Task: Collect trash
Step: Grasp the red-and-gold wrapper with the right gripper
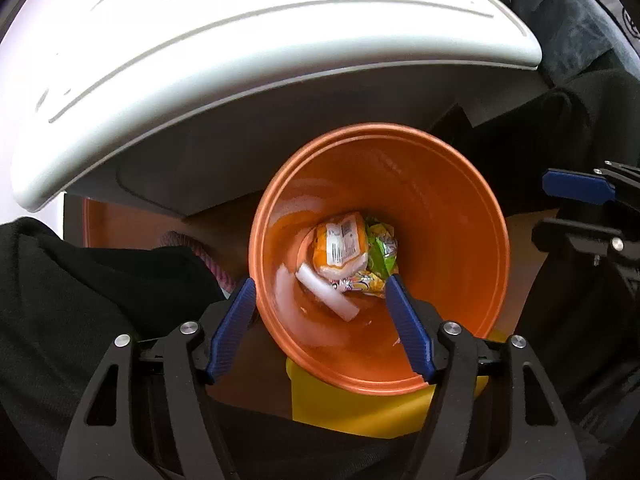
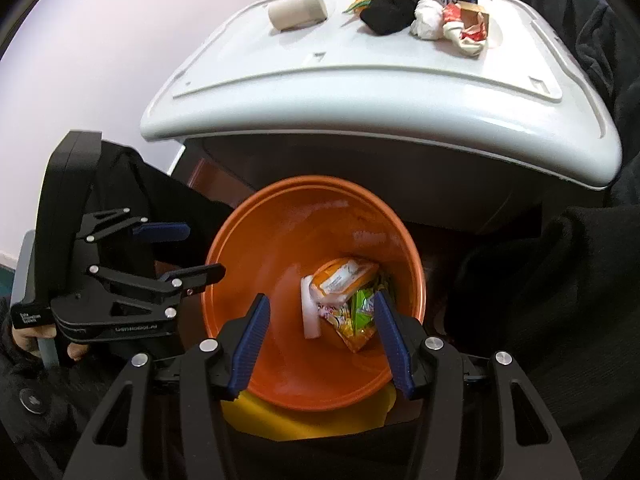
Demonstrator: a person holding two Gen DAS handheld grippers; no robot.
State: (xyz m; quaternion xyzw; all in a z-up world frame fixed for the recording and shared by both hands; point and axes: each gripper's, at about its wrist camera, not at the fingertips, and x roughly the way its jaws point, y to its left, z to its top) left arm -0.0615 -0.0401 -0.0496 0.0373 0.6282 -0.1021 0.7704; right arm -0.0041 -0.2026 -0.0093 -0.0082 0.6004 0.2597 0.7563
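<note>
Both devices share one build. The left gripper has matte black skeletal arms with triangular cut-outs, round silver screw heads at each pivot, and ribbed blue pads lining its fingers. The right gripper repeats the black frame, silver screws and ribbed blue pads. Left of the orange bucket, the left gripper's black side plate carries small white lettering, and bare fingers show below it beside a black sleeve.
</note>
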